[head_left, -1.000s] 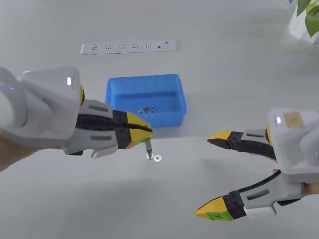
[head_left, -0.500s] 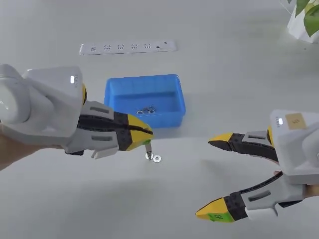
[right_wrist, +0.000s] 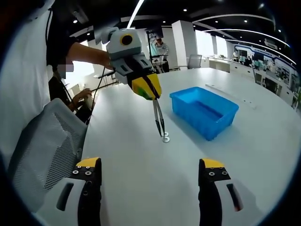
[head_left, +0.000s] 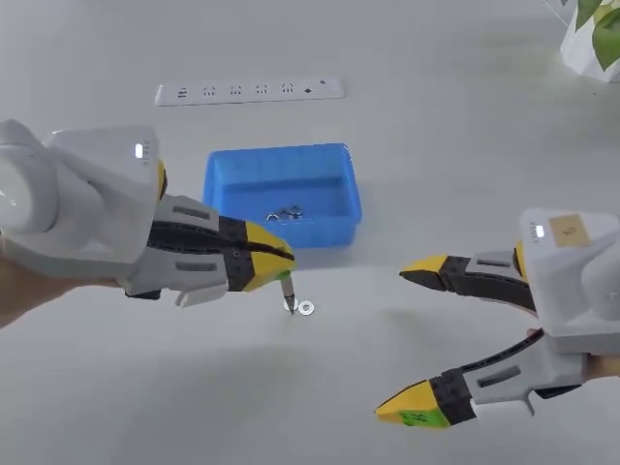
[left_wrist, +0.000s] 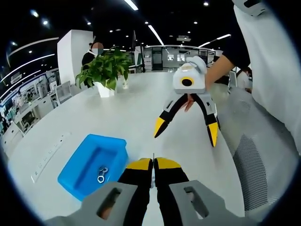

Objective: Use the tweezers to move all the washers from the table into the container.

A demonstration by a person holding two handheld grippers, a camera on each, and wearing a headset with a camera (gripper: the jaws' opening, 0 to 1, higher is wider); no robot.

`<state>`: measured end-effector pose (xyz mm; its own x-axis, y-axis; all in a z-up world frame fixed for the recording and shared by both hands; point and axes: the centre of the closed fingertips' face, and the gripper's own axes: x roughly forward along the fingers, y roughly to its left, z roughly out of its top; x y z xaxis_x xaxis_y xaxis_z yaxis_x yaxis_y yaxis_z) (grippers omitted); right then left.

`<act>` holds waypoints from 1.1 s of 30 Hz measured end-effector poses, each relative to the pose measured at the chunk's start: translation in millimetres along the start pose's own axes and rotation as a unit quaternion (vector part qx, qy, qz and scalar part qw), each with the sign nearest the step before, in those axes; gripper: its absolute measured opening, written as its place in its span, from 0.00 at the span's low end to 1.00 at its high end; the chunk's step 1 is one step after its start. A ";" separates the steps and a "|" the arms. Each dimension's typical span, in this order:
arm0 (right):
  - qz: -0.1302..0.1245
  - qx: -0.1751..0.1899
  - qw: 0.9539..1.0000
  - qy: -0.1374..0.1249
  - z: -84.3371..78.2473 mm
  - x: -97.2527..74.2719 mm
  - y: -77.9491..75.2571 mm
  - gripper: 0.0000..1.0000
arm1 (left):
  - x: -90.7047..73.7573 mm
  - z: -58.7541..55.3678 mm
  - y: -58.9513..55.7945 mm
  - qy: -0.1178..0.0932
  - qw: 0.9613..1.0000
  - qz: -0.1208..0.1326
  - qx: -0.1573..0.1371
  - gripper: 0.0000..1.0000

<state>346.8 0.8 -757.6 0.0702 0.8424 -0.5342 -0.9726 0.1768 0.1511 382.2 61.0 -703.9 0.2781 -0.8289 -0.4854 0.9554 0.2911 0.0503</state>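
In the head view the left gripper (head_left: 286, 257) reaches in from the left edge toward the middle of the frame. Its jaws are pressed together on the tweezers (head_left: 289, 293). Most of the tweezers sits hidden between the jaws, and a short grey tip points down at the table (head_left: 436, 145). One washer (head_left: 307, 308) lies flat on the table just right of that tip, at the lower middle of the frame. Whether the tip touches it is too fine to tell here. In the right gripper view the tweezers' two prongs end right at the washer's near edge.

Above the washer, at centre frame, stands the blue container (head_left: 320, 232). A small cluster of washers (head_left: 285, 213) lies on its floor, too tangled to count. A white power strip (head_left: 250, 91) lies along the upper part of the frame, beyond the container.

At the lower right, the right gripper (head_left: 391, 341) has its jaws spread wide with nothing between them, well apart from the washer. A plant (head_left: 591, 34) is cut off by the upper right corner.
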 end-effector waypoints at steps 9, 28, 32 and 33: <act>0.019 -0.022 1.000 -0.003 14.7 16.8 -2.4 0.84 | 4.2 2.1 0.6 0.008 1.000 -0.010 0.007 0.05; 0.075 -0.087 0.993 0.011 36.8 88.7 -14.6 0.45 | 1.6 -3.5 1.6 0.013 1.000 -0.022 -0.005 0.05; 0.078 -0.100 0.992 0.008 41.3 94.7 -13.0 0.29 | 2.5 -4.0 0.4 0.014 1.000 -0.024 -0.004 0.06; 0.077 -0.106 0.991 0.009 42.3 95.3 -14.4 0.28 | 2.7 -4.0 0.5 0.014 1.000 -0.023 -0.003 0.06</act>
<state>376.9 100.1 -775.5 -0.0842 0.8413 -0.5340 -0.9964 -0.0650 0.0546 383.0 60.8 -708.7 0.2303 -0.8278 -0.5116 0.9665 0.2557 0.0214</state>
